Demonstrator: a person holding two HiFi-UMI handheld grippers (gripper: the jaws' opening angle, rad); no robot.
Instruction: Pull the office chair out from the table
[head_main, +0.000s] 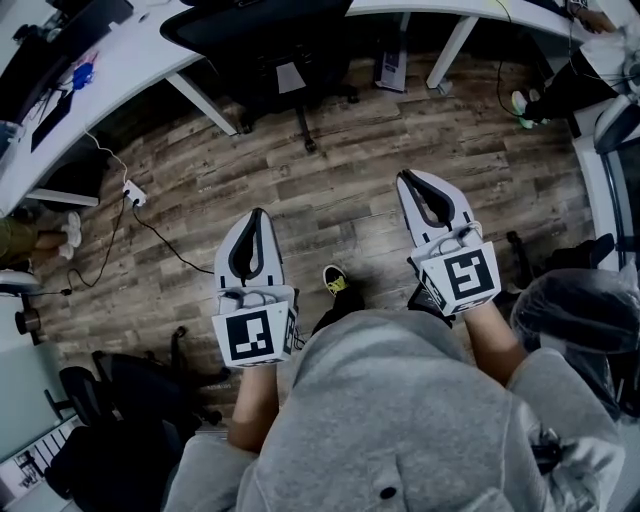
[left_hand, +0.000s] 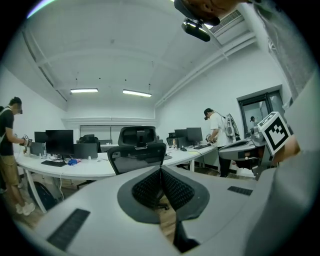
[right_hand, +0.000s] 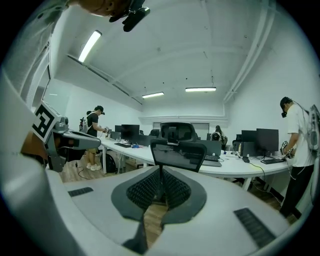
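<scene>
Chair (head_main: 240, 30) black, mesh-backed, tucked at curved white desk (head_main: 130, 60); left tongs (head_main: 258, 214), right tongs (head_main: 404, 177) together, empty.

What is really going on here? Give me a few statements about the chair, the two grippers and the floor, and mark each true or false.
1. The left gripper is clamped on the office chair. False: its jaws are shut on nothing, well short of the chair.
2. The chair stands close up against the white table. True.
3. The right gripper has its jaws wide apart. False: they are shut and empty.
4. The floor is wood-look planks. True.
</scene>
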